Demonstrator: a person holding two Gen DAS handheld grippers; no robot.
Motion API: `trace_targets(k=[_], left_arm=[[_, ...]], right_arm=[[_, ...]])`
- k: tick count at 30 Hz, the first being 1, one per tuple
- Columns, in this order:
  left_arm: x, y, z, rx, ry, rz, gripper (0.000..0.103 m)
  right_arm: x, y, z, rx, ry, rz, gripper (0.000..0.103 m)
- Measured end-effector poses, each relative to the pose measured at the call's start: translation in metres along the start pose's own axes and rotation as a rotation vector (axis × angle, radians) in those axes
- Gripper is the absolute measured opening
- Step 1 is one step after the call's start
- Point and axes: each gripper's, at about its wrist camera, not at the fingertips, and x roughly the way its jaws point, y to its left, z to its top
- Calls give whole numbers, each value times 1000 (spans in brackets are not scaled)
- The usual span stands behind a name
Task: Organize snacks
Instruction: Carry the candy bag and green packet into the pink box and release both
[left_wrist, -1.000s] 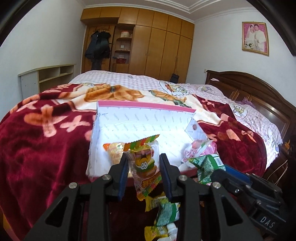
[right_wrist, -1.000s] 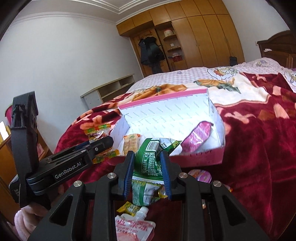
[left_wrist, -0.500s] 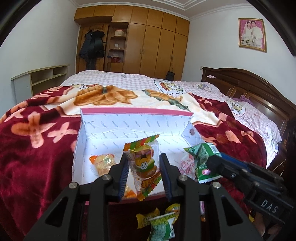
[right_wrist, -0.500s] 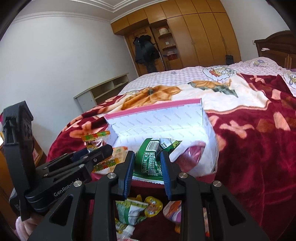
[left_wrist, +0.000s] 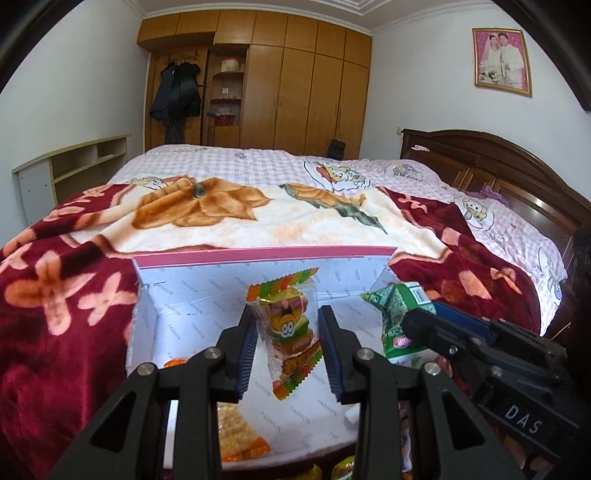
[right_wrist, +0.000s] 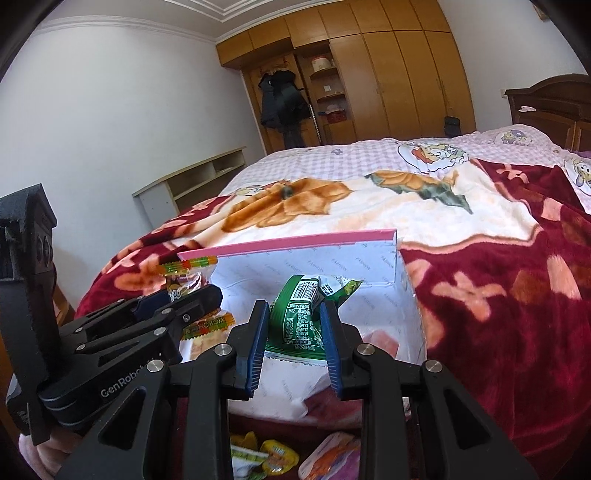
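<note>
So there's a white box (left_wrist: 207, 295) with a pink rim sitting on the red flowery blanket (left_wrist: 55, 295) on the bed, and it's already got some stuff in it: an orange snack pack (left_wrist: 236, 439) at the near left and a pink packet (right_wrist: 380, 341) over on the right side. The left gripper (left_wrist: 287, 349) is clamped on a clear gummy bag (left_wrist: 286, 325) with a rainbow top, held over the box. The right gripper (right_wrist: 293, 339) is pinching a green packet (right_wrist: 303, 314) just beside it, also over the box. More loose snacks (right_wrist: 266, 458) lie on the blanket at the near edge, outside the box.
</note>
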Motion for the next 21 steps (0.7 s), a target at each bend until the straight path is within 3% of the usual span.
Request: trace_targets(k=[13,21], left_arm=[[55,1,-5,32,66,89,34],[77,0,-12,42,113,91,35]], right_arm=[[38,-21,5,20,44,-61,30],[58,-35,5,38,73,-92,30]])
